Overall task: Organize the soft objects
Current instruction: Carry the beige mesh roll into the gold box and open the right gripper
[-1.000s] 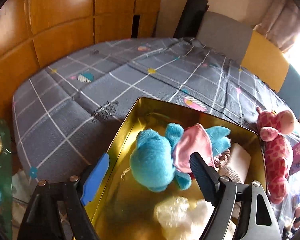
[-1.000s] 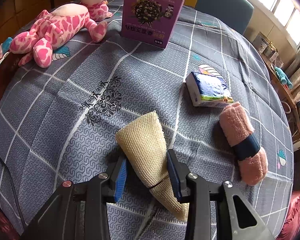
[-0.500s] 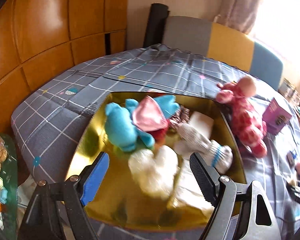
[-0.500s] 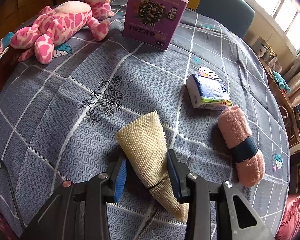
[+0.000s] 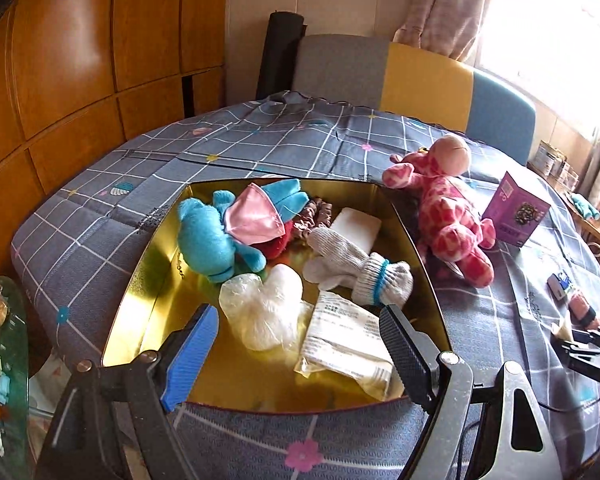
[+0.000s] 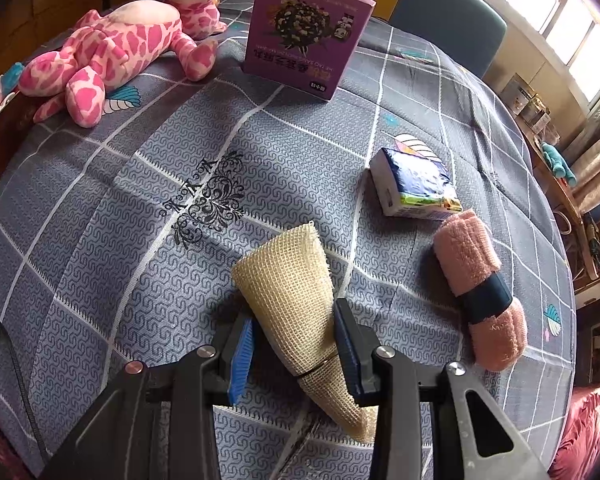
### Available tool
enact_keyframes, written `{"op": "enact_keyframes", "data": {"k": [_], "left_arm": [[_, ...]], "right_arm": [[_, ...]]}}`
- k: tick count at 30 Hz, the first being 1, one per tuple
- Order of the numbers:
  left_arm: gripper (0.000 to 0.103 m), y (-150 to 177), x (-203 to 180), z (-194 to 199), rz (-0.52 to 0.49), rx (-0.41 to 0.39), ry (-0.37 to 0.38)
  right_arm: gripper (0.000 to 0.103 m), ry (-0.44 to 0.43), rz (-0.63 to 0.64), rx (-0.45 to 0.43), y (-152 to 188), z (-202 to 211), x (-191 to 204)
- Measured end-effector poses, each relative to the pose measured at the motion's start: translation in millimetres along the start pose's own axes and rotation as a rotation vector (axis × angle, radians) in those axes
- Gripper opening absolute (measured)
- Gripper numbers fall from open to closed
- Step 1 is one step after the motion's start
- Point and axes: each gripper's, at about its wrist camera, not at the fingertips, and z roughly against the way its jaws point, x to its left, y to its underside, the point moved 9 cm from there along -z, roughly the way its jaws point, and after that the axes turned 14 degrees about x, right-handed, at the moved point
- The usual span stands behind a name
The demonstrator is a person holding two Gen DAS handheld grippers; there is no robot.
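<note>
A: Stock check: where is your right tool (image 6: 294, 338)?

B: Clamped on the rolled beige mesh cloth (image 6: 290, 300), long axis running away from you, lying on the grey checked counter (image 6: 100, 200).

A: And your left tool (image 5: 300, 344)?

B: Spread wide, empty, angled down above the near edge of the gold metal tin (image 5: 148, 264).

A: So the tin lies to your right hand's left, past the pink spotted plush giraffe (image 6: 112, 52). Probably carry the cloth that way.

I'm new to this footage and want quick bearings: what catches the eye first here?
The gold tin on the grey checked cloth, filled with soft things around a blue plush toy. Just outside its far right corner lies a pink spotted giraffe. In the right wrist view, the right hand-held gripper pinches a rolled beige mesh cloth.
</note>
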Motion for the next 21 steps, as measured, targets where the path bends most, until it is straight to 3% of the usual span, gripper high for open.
{"op": "enact_keyframes", "data": {"k": [12, 21], "left_arm": [[0.083, 16.6, 2.4, -5.0, 0.01, 0.036, 0.034], [0.083, 12.9, 26.9, -2.0, 0.06, 0.019, 0.028]], "right_arm": [[0.036, 0.01, -0.076, 0.002, -0.6, 4.5, 0.0], [0.032, -0.07, -0.162, -0.121, -19.9, 53.2, 4.8]]}}
